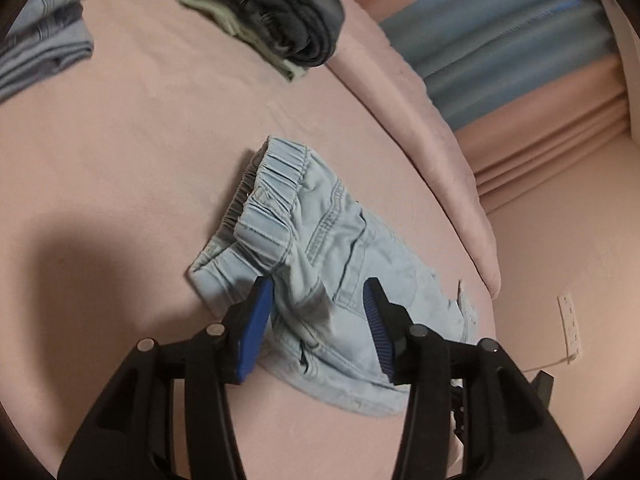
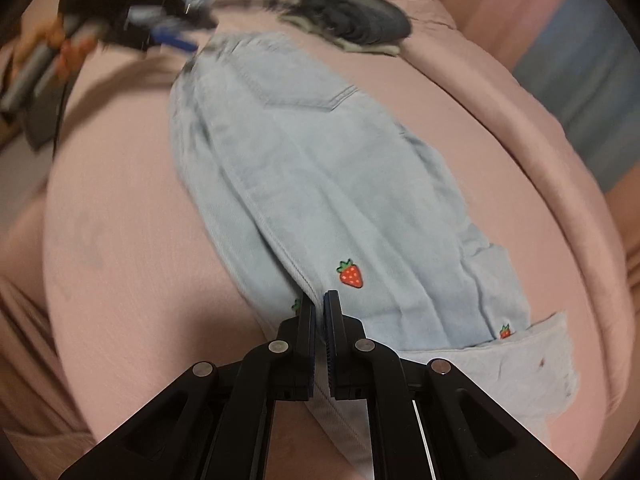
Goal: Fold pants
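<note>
Light-blue denim pants (image 2: pixel 320 184) lie lengthwise on the pink bed sheet (image 1: pixel 120 140), folded leg over leg, waistband at the far end and hems near my right hand. My right claw (image 2: pixel 319 300) is clamped together on the folded side edge of the leg near the hem; I judge this grip pins the low end so the length stays straight for the next fold. My left claw (image 1: pixel 318 304) stands apart over the elastic waistband (image 1: pixel 276 172), blue pads on either side of a ridge of fabric but not pressing it, so nothing is held there; the waist end rests on the bed. In the right wrist view the left claw shows blurred at the far end of the pants. Count: one pair of pants in work; two strawberry patches fully visible (image 2: pixel 351 273), a third half hidden by my right claw; one back pocket (image 2: pixel 308 92); one dark folded stack of clothes (image 1: pixel 288 12) at the far edge; one grey-blue folded garment (image 1: pixel 44 52) to the left; two claws.
</note>
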### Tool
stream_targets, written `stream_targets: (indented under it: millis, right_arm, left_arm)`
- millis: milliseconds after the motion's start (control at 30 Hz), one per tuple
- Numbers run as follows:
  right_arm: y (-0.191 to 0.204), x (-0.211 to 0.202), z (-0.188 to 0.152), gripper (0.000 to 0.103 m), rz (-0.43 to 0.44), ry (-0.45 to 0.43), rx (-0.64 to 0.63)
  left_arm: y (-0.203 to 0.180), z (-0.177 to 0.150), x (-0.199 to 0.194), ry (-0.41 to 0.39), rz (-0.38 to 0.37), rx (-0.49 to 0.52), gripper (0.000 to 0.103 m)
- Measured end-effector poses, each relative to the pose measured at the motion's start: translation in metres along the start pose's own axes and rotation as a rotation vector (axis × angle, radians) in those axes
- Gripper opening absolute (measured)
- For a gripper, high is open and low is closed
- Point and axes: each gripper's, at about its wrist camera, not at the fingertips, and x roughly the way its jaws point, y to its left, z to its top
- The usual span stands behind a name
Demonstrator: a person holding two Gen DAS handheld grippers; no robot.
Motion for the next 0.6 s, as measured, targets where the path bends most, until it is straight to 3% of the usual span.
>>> stream_targets:
  millis: [167,267,300,333,367,600]
  right_arm:
    - [-0.017,-0.012,0.008,0.006,0.038,-0.058,0.105]
    - [-0.017,-0.018,0.011,0.006,0.034,-0.081,0.12]
    - [-0.019,-0.02,0.013,0.006,0.037,-0.093,0.129]
    - [-0.02,-0.023,0.013,0.006,0.039,-0.102,0.14]
    - [-0.024,-0.021,0.016,0.006,0.041,-0.105,0.147]
    - [-0.01,-0.034,0.011,0.006,0.043,-0.111,0.126]
  left_arm:
    - [0.01,0.02,0.02,0.018,0.047,-0.122,0.046]
    - [0.006,0.024,0.026,0.014,0.085,-0.132,0.043]
    - [0.007,0.025,0.026,0.004,0.093,-0.14,0.038]
    - [0.008,0.024,0.026,-0.004,0.099,-0.146,0.016]
    - [0.01,0.024,0.026,-0.008,0.101,-0.152,0.014]
    - [0.008,0.012,-0.002,-0.08,0.119,-0.088,0.013]
